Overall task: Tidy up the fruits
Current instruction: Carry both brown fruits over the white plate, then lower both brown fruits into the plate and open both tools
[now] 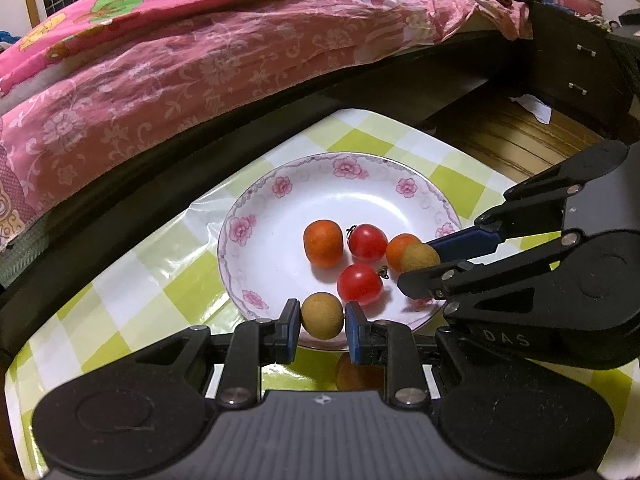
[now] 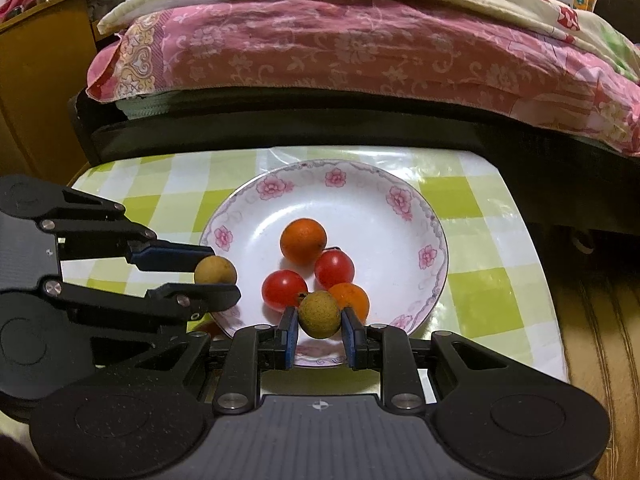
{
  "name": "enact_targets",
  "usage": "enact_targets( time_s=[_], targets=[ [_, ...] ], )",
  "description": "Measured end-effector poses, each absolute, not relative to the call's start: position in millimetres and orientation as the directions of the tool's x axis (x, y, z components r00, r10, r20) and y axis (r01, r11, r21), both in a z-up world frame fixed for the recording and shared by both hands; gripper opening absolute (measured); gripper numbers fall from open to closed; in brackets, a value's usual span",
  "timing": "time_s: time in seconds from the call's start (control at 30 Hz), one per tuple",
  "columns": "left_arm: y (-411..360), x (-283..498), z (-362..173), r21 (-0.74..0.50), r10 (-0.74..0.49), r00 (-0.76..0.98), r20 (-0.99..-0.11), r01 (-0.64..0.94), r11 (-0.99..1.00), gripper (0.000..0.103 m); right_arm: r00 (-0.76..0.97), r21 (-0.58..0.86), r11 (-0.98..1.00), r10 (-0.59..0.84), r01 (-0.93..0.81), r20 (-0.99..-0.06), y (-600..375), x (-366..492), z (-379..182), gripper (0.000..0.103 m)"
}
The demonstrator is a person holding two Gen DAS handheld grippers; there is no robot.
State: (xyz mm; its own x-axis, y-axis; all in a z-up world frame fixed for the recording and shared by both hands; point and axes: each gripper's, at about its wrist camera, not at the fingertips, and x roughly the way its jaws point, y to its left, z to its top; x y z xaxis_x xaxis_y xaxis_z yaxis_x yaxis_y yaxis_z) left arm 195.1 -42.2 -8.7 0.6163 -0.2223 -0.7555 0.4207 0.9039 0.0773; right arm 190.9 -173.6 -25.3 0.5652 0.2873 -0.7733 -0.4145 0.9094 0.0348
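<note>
A white plate with pink flowers [image 1: 280, 188] [image 2: 384, 200] sits on the green-checked table. In it lie two orange fruits [image 1: 323, 243] [image 2: 303, 241] and two red cherry tomatoes [image 1: 367, 242] [image 2: 334, 268]. My left gripper [image 1: 322, 320] is shut on a tan longan [image 1: 322, 315] over the plate's near rim; it also shows in the right wrist view [image 2: 216, 280]. My right gripper [image 2: 319, 325] is shut on another tan longan [image 2: 320, 314] over the plate's near edge; it shows in the left wrist view [image 1: 418, 268].
A bed with a pink floral quilt [image 1: 200, 52] [image 2: 360, 48] runs along the table's far side. A dark drawer cabinet [image 1: 576, 72] stands right on the wooden floor [image 1: 508, 136]. The tablecloth [image 2: 480, 240] surrounds the plate.
</note>
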Motion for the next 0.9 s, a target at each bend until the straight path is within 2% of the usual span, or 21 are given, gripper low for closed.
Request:
enact_targets(
  time_s=[0.9],
  targets=[
    [-35.5,213.9,-22.0,0.03,-0.22,0.613,-0.759,0.37,0.928,0.032,0.548,0.038,0.893,0.307,-0.448,-0.778,-167.8,194.7,-33.9,0.02]
  ],
)
